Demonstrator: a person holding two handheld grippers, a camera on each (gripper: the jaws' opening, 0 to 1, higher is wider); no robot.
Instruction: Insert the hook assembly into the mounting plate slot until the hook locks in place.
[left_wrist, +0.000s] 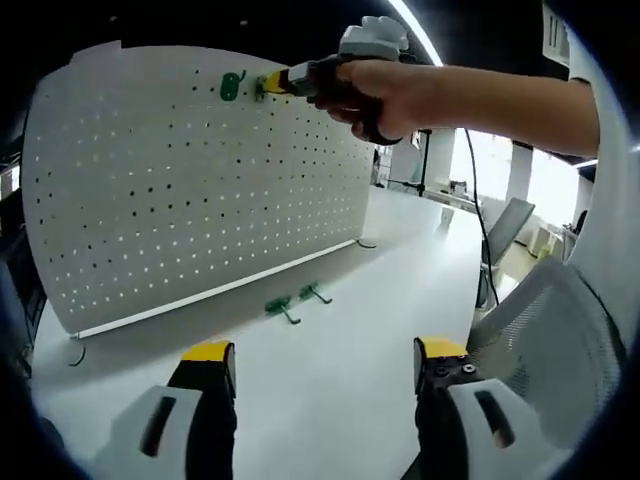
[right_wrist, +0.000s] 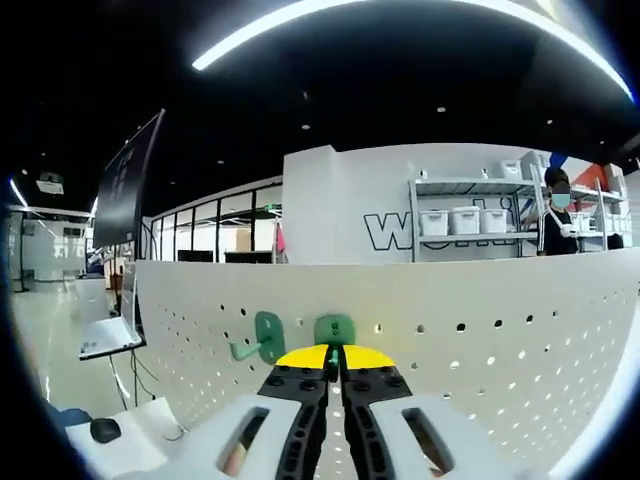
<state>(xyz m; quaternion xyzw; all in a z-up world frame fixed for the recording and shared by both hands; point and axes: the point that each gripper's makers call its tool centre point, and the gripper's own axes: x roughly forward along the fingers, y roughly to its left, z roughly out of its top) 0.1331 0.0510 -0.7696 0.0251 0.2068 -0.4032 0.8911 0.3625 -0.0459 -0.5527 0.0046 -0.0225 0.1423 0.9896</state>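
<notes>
Green hook (right_wrist: 333, 330) pinched by right claw (right_wrist: 335, 362) at pegboard (right_wrist: 480, 330) beside mounted hook (right_wrist: 258, 338); left claw (left_wrist: 325, 362) spread.

Two hand-held grippers: white moulded bodies with dark slots, black ribbed jaws capped in yellow. Left gripper (left_wrist: 325, 365); right gripper (right_wrist: 335, 360). Black screw heads dotted along the right jaws. Thin dark cable (left_wrist: 478, 200) hanging below the bare forearm (left_wrist: 500, 100). White short sleeve at the shoulder.
</notes>
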